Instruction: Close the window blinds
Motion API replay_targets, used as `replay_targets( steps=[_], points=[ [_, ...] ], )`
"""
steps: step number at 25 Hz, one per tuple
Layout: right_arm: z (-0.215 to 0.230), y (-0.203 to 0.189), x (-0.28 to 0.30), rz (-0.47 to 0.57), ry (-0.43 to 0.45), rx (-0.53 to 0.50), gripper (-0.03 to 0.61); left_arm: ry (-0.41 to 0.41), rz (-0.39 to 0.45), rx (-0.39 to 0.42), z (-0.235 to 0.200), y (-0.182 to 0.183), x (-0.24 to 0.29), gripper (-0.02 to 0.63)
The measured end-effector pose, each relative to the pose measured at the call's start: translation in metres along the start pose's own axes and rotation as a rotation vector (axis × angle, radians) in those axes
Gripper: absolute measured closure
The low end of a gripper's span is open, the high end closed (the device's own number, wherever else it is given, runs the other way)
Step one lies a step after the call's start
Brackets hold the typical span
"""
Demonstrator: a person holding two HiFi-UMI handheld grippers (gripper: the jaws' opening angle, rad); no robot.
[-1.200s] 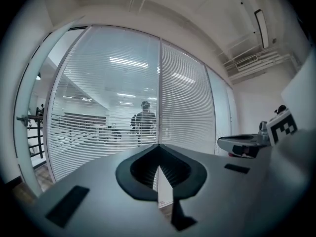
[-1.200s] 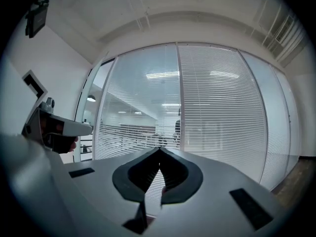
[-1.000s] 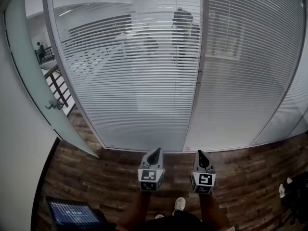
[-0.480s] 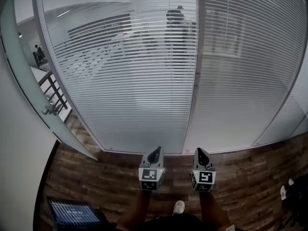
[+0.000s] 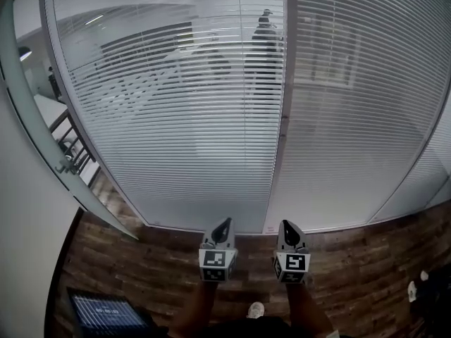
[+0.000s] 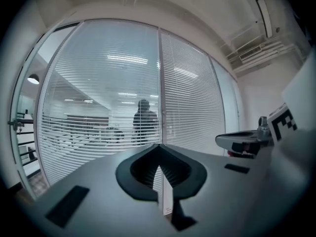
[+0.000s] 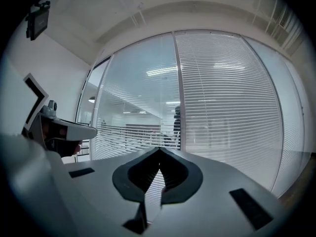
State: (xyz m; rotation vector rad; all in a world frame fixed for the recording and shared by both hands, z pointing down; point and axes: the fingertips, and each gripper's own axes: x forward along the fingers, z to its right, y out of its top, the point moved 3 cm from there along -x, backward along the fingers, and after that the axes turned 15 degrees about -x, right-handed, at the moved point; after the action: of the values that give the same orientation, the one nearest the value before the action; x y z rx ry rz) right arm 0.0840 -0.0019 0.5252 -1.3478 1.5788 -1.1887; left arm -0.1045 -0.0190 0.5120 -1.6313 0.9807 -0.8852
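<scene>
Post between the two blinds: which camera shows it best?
The head view: the post runs unbroken down to the wooden floor. The left gripper view and the right gripper view show only its upper part; its lower end is hidden there.

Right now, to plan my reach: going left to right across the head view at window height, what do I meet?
First the door handle → left blind → window post → right blind.

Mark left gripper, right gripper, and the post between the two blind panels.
left gripper point(image 5: 225, 224), head view, tip of its jaws.
right gripper point(image 5: 286, 224), head view, tip of its jaws.
post point(image 5: 282, 118), head view, its middle stretch.
</scene>
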Motion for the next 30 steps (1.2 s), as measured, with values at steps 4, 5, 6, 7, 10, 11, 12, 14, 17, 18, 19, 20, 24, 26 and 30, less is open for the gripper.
replay_targets(
  steps=[4, 5, 6, 7, 10, 11, 12, 14, 17, 18, 19, 20, 24, 26, 30],
  points=[
    [0.013, 0.016, 0.010, 0.012, 0.010, -0.010, 0.575, 0.002, -0.009, 0.001, 0.008, 0.013, 0.013, 0.620],
    [0.016, 0.015, 0.013, 0.014, 0.014, -0.014, 0.575, 0.008, -0.016, 0.002, 0.009, 0.012, 0.017, 0.620],
    [0.019, 0.013, 0.016, 0.015, 0.017, -0.018, 0.575, 0.010, -0.017, 0.006, 0.010, 0.011, 0.023, 0.620],
    [0.022, 0.011, 0.019, 0.012, 0.018, -0.019, 0.575, 0.008, -0.018, 0.010, 0.012, 0.010, 0.028, 0.620],
    [0.030, 0.010, 0.025, 0.019, 0.025, 0.011, 0.575, 0.004, -0.036, 0.016, 0.020, 0.008, 0.042, 0.620],
    [0.034, 0.010, 0.028, 0.028, 0.028, 0.028, 0.575, 0.000, -0.035, 0.019, 0.024, 0.007, 0.047, 0.620],
    [0.039, 0.011, 0.031, 0.033, 0.030, 0.041, 0.575, -0.006, -0.030, 0.021, 0.029, 0.007, 0.052, 0.620],
    [0.047, 0.010, 0.037, 0.031, 0.031, 0.050, 0.575, -0.014, -0.030, 0.021, 0.037, 0.006, 0.061, 0.620],
    [0.057, 0.007, 0.048, 0.035, 0.041, 0.037, 0.575, -0.017, -0.030, 0.023, 0.043, 0.011, 0.073, 0.620],
    [0.059, 0.006, 0.051, 0.037, 0.043, 0.035, 0.575, -0.018, -0.024, 0.023, 0.045, 0.014, 0.076, 0.620],
    [0.060, 0.005, 0.054, 0.038, 0.044, 0.035, 0.575, -0.018, -0.018, 0.027, 0.045, 0.017, 0.079, 0.620],
    [0.061, 0.004, 0.056, 0.036, 0.042, 0.036, 0.575, -0.016, -0.015, 0.038, 0.045, 0.019, 0.081, 0.620],
    [0.065, 0.005, 0.064, 0.035, 0.042, 0.035, 0.575, 0.009, 0.002, 0.036, 0.035, 0.015, 0.091, 0.620],
    [0.069, 0.007, 0.069, 0.030, 0.033, 0.034, 0.575, 0.014, 0.010, 0.032, 0.031, 0.014, 0.097, 0.620],
    [0.073, 0.003, 0.085, 0.020, 0.024, 0.035, 0.575, 0.008, -0.016, 0.032, 0.030, 0.025, 0.110, 0.620]
  ],
)
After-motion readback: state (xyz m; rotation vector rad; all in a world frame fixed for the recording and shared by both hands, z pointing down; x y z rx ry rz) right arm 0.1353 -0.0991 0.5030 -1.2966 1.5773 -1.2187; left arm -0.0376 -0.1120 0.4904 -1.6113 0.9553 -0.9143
